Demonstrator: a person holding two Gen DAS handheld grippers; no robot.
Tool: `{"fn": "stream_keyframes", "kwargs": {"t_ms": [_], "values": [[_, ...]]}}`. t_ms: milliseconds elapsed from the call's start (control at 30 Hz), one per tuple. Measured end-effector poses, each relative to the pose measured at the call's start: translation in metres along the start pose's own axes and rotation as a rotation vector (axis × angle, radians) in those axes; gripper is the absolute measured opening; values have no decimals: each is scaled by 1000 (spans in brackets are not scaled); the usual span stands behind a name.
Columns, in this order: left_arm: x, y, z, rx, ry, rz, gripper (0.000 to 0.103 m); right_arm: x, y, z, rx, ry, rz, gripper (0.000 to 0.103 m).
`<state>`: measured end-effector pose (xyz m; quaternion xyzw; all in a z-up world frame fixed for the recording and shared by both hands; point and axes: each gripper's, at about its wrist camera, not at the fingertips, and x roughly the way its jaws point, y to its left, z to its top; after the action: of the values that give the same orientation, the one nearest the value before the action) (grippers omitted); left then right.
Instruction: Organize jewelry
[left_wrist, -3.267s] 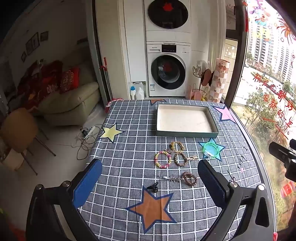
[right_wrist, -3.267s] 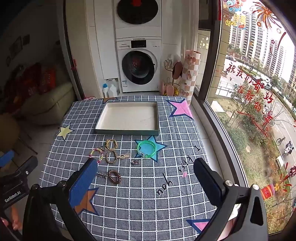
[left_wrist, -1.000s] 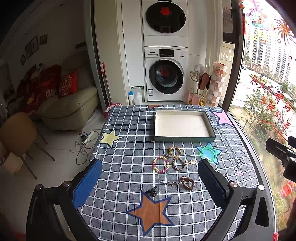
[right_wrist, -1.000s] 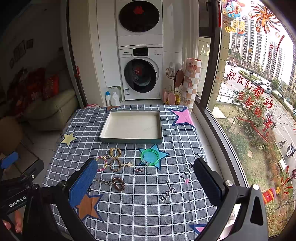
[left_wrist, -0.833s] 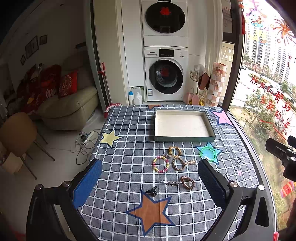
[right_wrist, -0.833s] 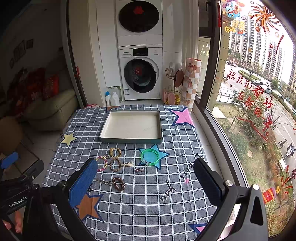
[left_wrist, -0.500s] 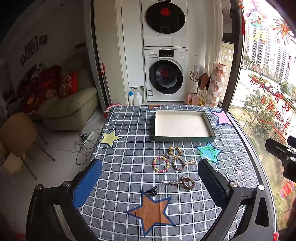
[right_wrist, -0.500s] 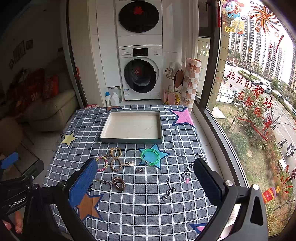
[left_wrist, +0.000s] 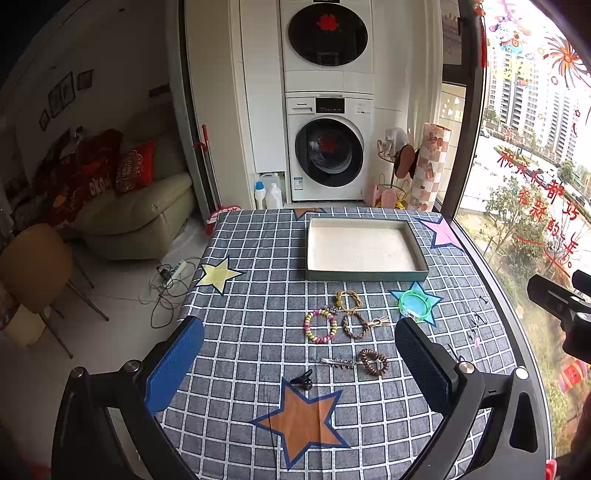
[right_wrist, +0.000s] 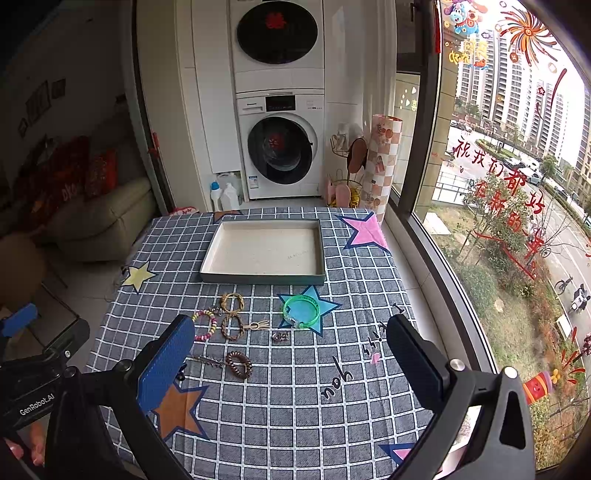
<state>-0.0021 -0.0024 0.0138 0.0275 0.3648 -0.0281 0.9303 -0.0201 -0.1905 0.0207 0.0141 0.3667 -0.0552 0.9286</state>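
Both the left gripper (left_wrist: 299, 354) and right gripper (right_wrist: 291, 354) hover wide open, empty. Beyond their fingers, bracelets lie on the counter (left_wrist: 258, 258) short of the empty tray (left_wrist: 364, 275). The green bangle (right_wrist: 301, 311) looks light, stiff; pinch its rim.

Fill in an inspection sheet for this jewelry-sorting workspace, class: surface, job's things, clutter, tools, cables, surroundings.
Surface: checked tablecloth with printed stars.
Job's things: empty tray at the far side; green bangle, multicolour bead bracelet, two braided bracelets, brown coil hair tie, slim hair clip, black claw clip, small metal piece, all loose on the cloth, none in the tray.
Clutter: nothing seen.
Tools: left tool and right tool open, holding nothing, above the near edge.
Cables: power strip and cords on the floor.
Surroundings: stacked washer and dryer, sofa, window.
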Motion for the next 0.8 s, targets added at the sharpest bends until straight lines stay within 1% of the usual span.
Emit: {"fn": "stream_keyframes", "kwargs": {"t_ms": [800], "values": [[0,-1,0,-1,0,1,103,0,0,-1,6,4,1,103]]}}
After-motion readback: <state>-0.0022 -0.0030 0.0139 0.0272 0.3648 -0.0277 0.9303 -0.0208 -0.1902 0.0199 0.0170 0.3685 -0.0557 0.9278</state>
